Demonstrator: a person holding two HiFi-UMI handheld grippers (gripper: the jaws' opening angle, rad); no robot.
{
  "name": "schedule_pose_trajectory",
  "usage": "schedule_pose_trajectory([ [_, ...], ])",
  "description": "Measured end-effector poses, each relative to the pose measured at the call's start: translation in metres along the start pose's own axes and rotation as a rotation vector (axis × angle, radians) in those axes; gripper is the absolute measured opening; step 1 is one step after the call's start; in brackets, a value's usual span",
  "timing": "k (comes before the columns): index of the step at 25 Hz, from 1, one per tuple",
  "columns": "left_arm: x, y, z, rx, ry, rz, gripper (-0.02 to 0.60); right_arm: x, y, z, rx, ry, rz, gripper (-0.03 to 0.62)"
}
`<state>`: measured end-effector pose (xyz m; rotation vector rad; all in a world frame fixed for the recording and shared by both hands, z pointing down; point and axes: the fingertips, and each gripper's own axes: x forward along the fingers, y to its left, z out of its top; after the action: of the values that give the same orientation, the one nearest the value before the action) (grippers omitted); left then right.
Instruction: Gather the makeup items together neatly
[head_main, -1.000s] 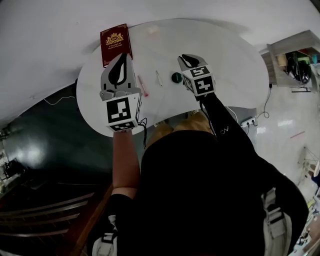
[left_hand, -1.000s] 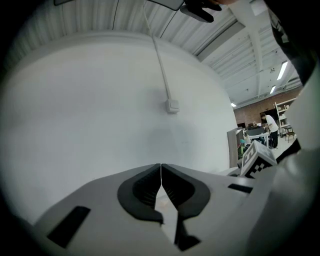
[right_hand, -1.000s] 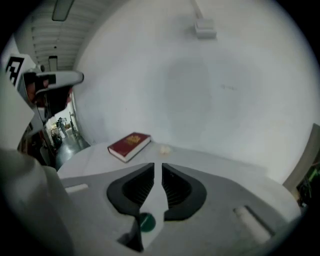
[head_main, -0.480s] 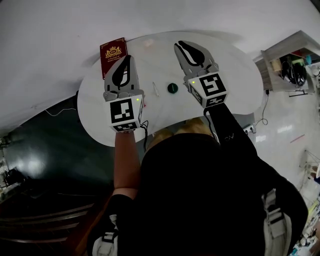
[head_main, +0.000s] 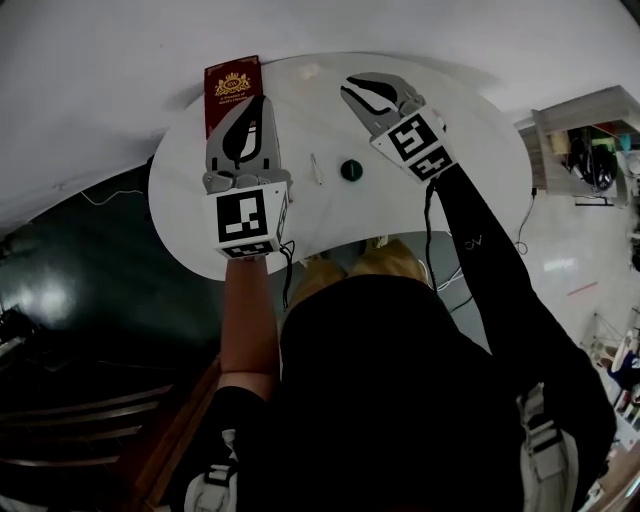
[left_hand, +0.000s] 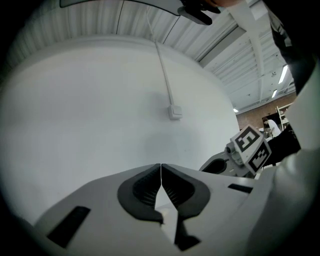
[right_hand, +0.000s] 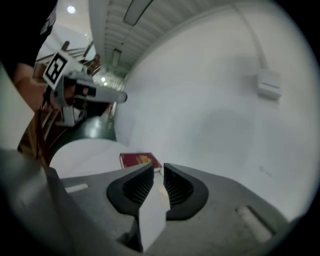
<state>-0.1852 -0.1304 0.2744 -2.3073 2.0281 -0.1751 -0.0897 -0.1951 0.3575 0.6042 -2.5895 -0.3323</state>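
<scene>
On the round white table (head_main: 470, 120) lie a dark green round item (head_main: 350, 169), a thin clear stick (head_main: 317, 168) and a small pale item (head_main: 308, 70). My left gripper (head_main: 262, 100) (left_hand: 160, 165) hangs over the table's left side, shut with nothing between its tips. It points level at the white wall. My right gripper (head_main: 347, 88) (right_hand: 158, 167) is raised above the table's far middle, beyond the green item. Its jaws stand a narrow gap apart, and I see nothing pinched in them.
A dark red booklet with a gold crest (head_main: 232, 90) (right_hand: 140, 160) lies at the table's far left edge, against the white wall (left_hand: 100, 115). A shelf with clutter (head_main: 590, 140) stands to the right. A dark floor (head_main: 80, 300) lies to the left.
The right gripper has risen from beside the green item, rolled, and now sits further over the table. The left gripper has edged toward the red booklet, covering a pink stick seen earlier.
</scene>
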Motion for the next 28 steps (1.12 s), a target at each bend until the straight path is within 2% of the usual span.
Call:
schedule_pose_trajectory([
  [4,0.005,0.011,-0.005,-0.060,0.006,0.025,0.011,0.058,0.002,-0.040,-0.236,0.159,0.172,0.100],
  [7,0.007,0.024,-0.019,-0.020,0.005,0.050,0.011,0.101,-0.003,-0.089,-0.338,0.289,0.277,0.130],
  [9,0.004,0.035,-0.034,-0.024,0.047,0.080,0.011,0.129,-0.010,-0.123,-0.420,0.373,0.320,0.149],
  [11,0.000,0.046,-0.055,-0.032,0.125,0.107,0.011,0.155,-0.017,-0.146,-0.489,0.422,0.349,0.149],
  [16,-0.010,0.070,-0.091,-0.055,0.232,0.171,0.011,0.216,-0.020,-0.177,-0.634,0.501,0.428,0.149],
  [19,-0.016,0.078,-0.100,-0.074,0.258,0.189,0.011,0.243,-0.020,-0.192,-0.677,0.538,0.448,0.149],
  [21,-0.013,0.081,-0.094,-0.083,0.226,0.194,0.011,0.255,-0.021,-0.201,-0.700,0.556,0.450,0.149],
  [24,-0.012,0.085,-0.092,-0.080,0.209,0.208,0.011,0.262,-0.021,-0.201,-0.733,0.567,0.448,0.072],
  [26,-0.014,0.087,-0.095,-0.070,0.222,0.209,0.011,0.259,-0.023,-0.190,-0.701,0.561,0.441,0.060],
  [28,-0.008,0.082,-0.086,-0.084,0.175,0.183,0.011,0.248,-0.029,-0.170,-0.601,0.514,0.391,0.058],
])
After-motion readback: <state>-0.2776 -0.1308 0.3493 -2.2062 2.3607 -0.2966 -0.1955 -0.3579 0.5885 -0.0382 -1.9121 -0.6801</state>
